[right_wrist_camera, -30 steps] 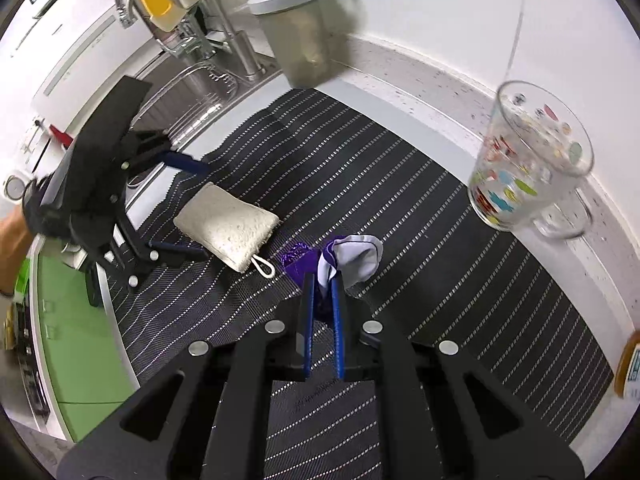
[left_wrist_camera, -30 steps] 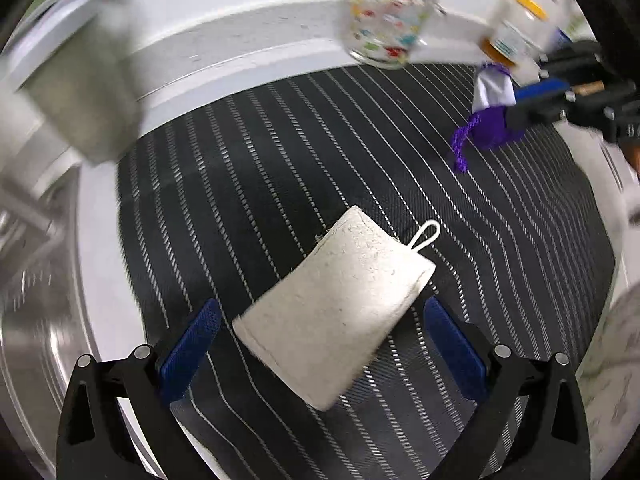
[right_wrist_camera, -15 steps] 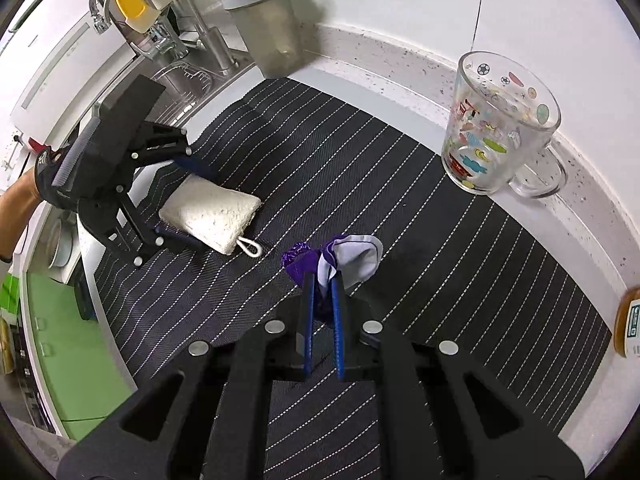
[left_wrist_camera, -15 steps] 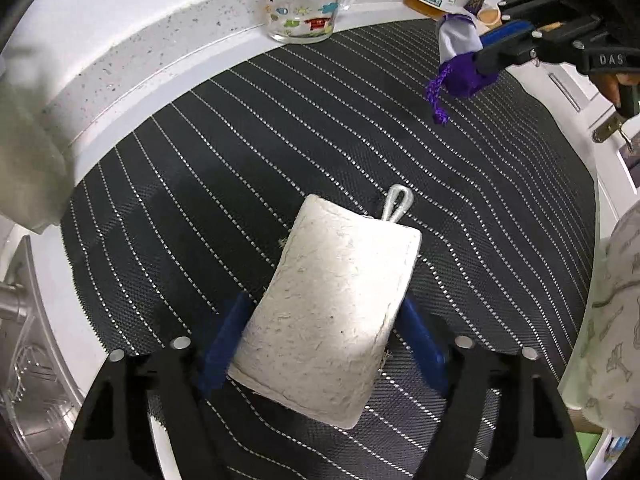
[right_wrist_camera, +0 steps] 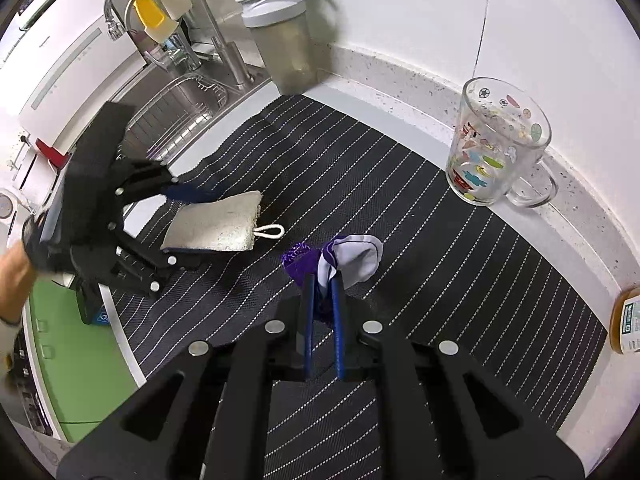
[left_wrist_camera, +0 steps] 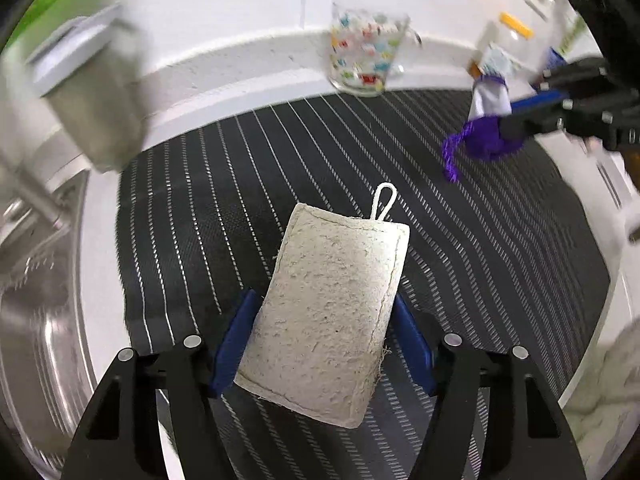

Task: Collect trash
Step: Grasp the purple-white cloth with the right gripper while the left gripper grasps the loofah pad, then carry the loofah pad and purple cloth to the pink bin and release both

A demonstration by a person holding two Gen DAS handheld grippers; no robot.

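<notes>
Sponge [left_wrist_camera: 328, 312] with its white loop sits clamped between the blue pads of the left tool [left_wrist_camera: 320, 340], whose jaws have just been closing onto its sides; the right wrist view shows it tilted up off the striped mat [right_wrist_camera: 420, 240]. Right tool [right_wrist_camera: 322, 312] is pinched nearly shut on a purple and white pouch [right_wrist_camera: 352, 258], held above the mat. Both pieces seem picked up, so collecting looks about half done; dropping them into a bin is left, and no bin is clearly in view. Glass mug [right_wrist_camera: 496, 144] stands untouched on the worktop [right_wrist_camera: 400, 76]
</notes>
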